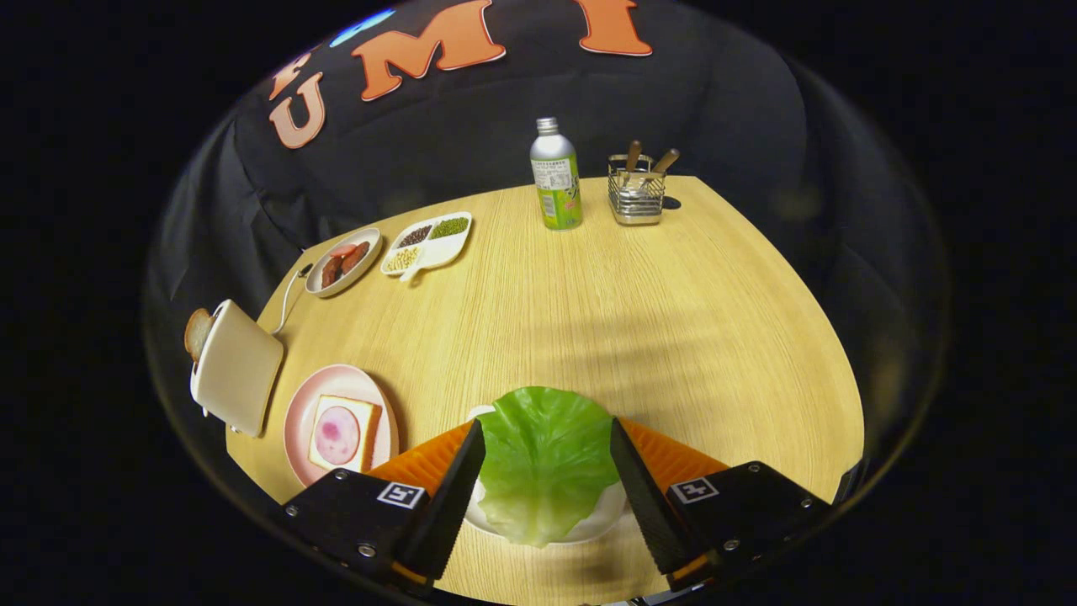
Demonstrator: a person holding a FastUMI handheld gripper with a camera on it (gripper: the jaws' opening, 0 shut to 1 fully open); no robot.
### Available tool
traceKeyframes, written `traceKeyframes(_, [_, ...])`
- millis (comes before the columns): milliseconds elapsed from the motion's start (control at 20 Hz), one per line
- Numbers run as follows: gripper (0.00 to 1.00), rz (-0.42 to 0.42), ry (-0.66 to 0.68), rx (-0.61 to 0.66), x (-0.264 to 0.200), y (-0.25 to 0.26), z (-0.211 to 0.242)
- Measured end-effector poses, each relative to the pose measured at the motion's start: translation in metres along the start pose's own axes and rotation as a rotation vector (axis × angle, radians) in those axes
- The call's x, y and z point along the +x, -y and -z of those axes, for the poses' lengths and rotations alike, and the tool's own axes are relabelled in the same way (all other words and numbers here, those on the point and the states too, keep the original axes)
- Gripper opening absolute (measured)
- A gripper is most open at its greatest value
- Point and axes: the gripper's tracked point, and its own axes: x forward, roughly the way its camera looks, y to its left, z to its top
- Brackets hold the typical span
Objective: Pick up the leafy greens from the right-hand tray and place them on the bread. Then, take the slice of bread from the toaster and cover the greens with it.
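A green lettuce leaf (547,463) lies on a small white dish (602,522) on the wooden table (673,320). My gripper (547,425) stands open around it, one finger at each side of the leaf, whose edges reach both fingers. To the left of the fingers is a pink plate (296,412) holding a slice of bread (367,421) topped with a round of ham (338,433). Further left stands a cream toaster (240,366) with a slice of bread (198,332) sticking out of its slot.
Beyond the fingers, at the table's back, stand a green bottle (555,177) and a wire cutlery holder (637,189). At the back left are a divided white tray (429,240) of grains and an oval dish (343,261) of sausage. The toaster's cord (288,299) runs beside that dish.
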Motion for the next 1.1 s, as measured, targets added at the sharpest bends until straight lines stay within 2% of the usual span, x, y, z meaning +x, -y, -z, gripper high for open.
traceKeyframes(200, [0.9, 0.007, -0.031, -0.032, 0.005, -0.004, 0.006])
traceKeyframes(400, [0.9, -0.021, -0.091, -0.044, 0.012, -0.015, 0.021])
traceKeyframes(750, [0.9, 0.011, -0.152, -0.069, 0.033, -0.011, 0.039])
traceKeyframes(1000, [0.78, 0.045, -0.16, -0.064, 0.039, -0.005, 0.047])
traceKeyframes(1050, [0.75, 0.076, -0.131, -0.068, 0.04, -0.001, 0.044])
traceKeyframes(1100, [0.68, 0.101, -0.116, -0.085, 0.041, 0.002, 0.044])
